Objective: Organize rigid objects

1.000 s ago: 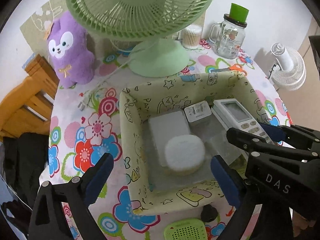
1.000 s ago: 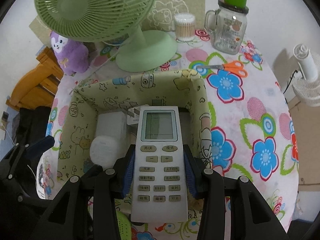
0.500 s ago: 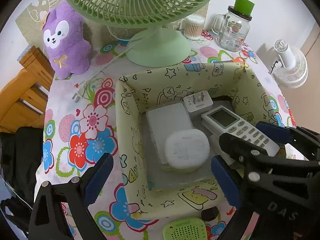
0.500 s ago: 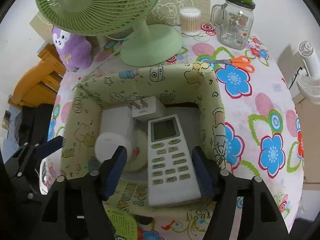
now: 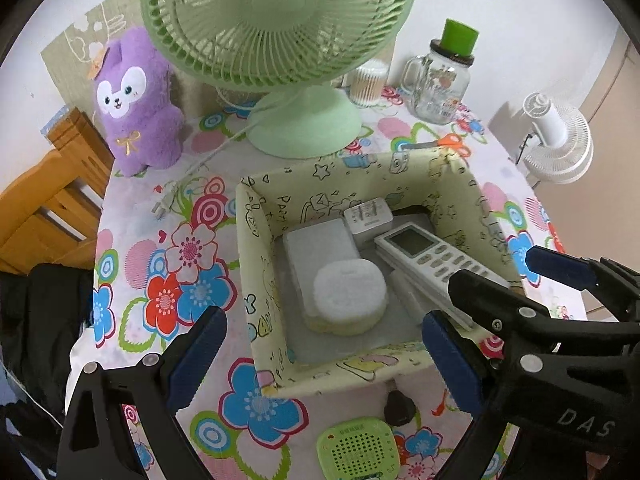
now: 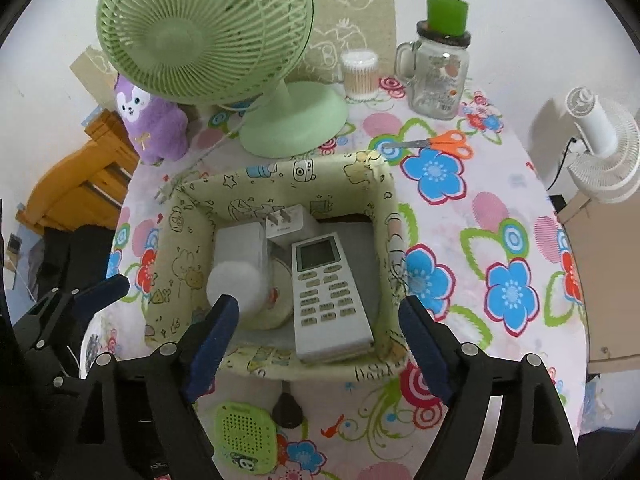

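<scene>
The remote control (image 6: 326, 294) lies flat inside the patterned storage box (image 6: 280, 178), against its right wall, beside the white round case (image 6: 236, 286) and the white charger (image 6: 286, 226). The right hand-held gripper (image 6: 316, 346) is released above the box's near rim; its jaws have just been opening, nothing gripped. The left hand-held gripper (image 5: 320, 360) is likewise released, empty, over the box's near-left corner.

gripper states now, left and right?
Left gripper: open, empty.
Right gripper: jaws just opened, open; remote lies free in the box.
</scene>
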{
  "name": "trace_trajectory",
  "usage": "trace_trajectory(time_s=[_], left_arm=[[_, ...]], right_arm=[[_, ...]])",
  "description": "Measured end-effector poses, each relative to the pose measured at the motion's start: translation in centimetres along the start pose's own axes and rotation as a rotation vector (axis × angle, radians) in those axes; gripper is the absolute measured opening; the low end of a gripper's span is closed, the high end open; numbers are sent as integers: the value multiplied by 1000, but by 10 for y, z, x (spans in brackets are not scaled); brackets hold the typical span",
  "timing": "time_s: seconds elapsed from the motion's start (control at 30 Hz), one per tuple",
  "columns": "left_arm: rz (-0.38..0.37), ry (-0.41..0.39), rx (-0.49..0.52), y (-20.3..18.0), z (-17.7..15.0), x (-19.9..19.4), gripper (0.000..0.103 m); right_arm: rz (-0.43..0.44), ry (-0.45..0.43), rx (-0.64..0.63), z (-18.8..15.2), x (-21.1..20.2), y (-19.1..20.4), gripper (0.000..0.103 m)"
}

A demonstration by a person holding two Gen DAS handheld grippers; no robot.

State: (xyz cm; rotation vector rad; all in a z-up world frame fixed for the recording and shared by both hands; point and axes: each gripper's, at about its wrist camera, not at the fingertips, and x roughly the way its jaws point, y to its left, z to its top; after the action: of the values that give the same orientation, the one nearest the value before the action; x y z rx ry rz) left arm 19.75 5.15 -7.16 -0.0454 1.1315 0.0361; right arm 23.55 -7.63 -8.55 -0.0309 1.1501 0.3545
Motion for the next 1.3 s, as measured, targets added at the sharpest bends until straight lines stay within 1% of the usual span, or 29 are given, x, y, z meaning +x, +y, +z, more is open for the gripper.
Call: trace_trajectory(time_s=[0.17,0.33,0.67,1.0,1.17,1.3], left_arm=[[-9,-23,8,-3,-7,-16,99],[-15,-33,15,-4,-16,-27,99],[-32,-82,32,-5,-33,-53,100],[-66,-113,48,-7,-51,-74,100],[-72,-119,35,-7,-60,-80,100],[-71,-120,5,-8,-65,-82,100]], right_arm=[[6,-14,21,-9,-15,0,86],[-1,-35,14,-20,-29,3,86],[-26,-93,10,-40,-58,7,86],[-58,-140,8,-61,-83,9,86],[-52,-153,-3,-69,-90,9,86],[-34,-159,-18,-72,-93,5,86]])
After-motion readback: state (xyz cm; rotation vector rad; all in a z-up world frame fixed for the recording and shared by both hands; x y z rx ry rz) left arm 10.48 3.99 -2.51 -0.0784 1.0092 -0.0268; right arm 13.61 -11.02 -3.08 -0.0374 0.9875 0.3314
